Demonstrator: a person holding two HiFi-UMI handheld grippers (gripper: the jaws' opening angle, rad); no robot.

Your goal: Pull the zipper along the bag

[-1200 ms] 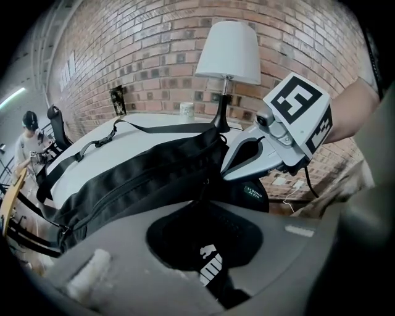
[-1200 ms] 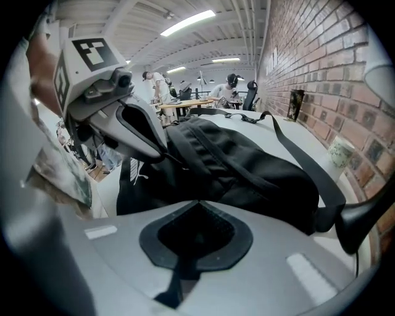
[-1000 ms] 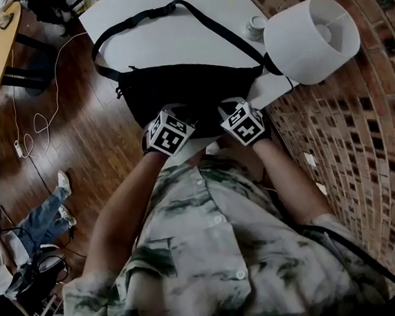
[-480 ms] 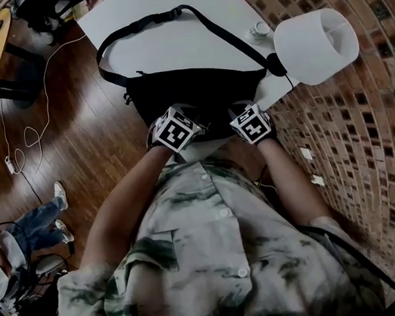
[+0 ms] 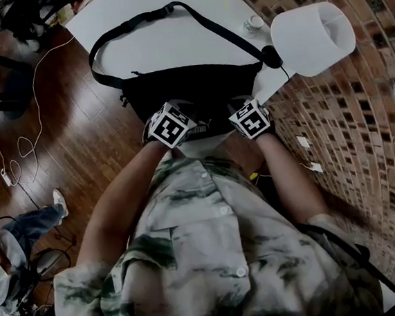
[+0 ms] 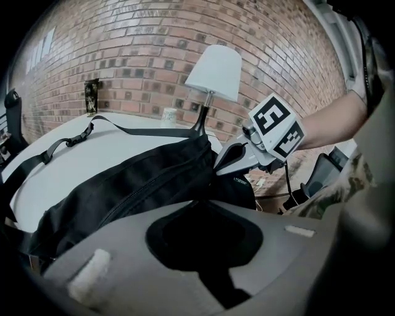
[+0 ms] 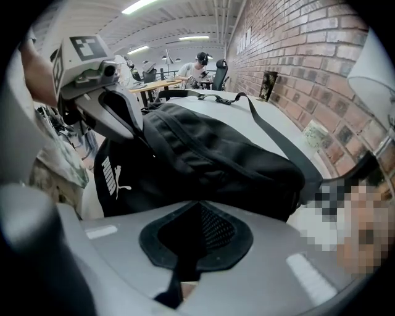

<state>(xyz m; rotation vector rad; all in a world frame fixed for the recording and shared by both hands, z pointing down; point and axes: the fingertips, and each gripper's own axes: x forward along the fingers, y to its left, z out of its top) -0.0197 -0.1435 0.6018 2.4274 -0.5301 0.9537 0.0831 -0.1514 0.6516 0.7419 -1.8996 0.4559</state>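
Head view showed the black bag (image 5: 191, 88) lying along the near edge of the white table (image 5: 173, 45), its strap (image 5: 129, 25) looped away across the top and a lamp (image 5: 311, 39) standing just beside its right end. Both tools were down on the bag's near side, well apart. The left gripper (image 6: 200, 207) had its jaws drawn together with dark bag cloth pinched in them, and the right gripper (image 7: 196, 207) was closed the same way on a fold of black mesh-lined fabric. Whether either one had the slider's tab could not be made out. The zipper (image 6: 133, 188) ran as a thin line along the bag's upper flank. To do this step well, it seemed wise to let one tool act purely as an anchor, holding the cloth taut, while the other drew steadily along the line of the teeth, not upward. A slack or bunched seam would likely jam the slider. The bag also sat close enough to the edge that a tug toward the person might drag it off.
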